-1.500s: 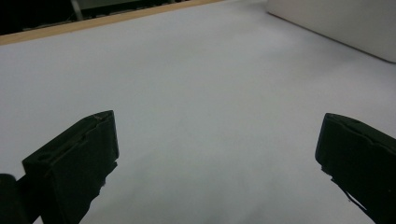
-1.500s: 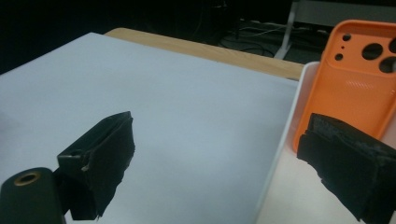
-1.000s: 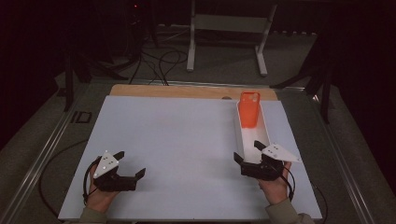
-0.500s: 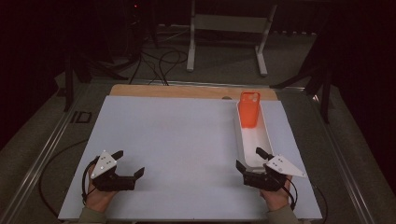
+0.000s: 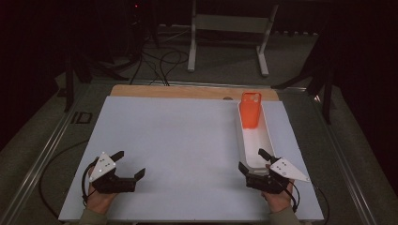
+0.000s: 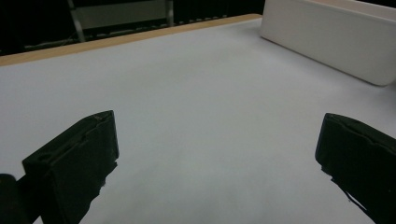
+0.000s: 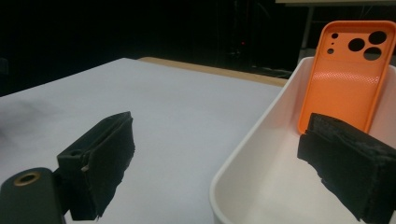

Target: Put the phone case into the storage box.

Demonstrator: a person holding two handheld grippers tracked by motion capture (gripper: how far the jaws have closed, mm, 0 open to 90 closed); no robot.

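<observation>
An orange phone case [image 5: 250, 109] [image 7: 348, 78] leans upright against the far end of a long white tray [image 5: 254, 142] [image 7: 252, 154] on the right of the white table mat [image 5: 178, 150]. My right gripper [image 5: 252, 161] [image 7: 219, 163] is open at the tray's near end, with one jaw over the tray and the other over the mat. My left gripper [image 5: 130, 164] [image 6: 217, 154] is open low over the mat at the near left, nothing between its jaws. From the left gripper view the tray [image 6: 327, 39] lies off to the upper right.
A wooden strip [image 5: 187, 91] runs along the mat's far edge. Beyond the table stand a metal frame [image 5: 227, 35] and floor cables [image 5: 159, 61]. A cable [image 5: 51, 173] loops beside the left hand.
My right gripper has drawn back toward the near edge, from over the tray's near part to its end. The left gripper has shifted slightly nearer.
</observation>
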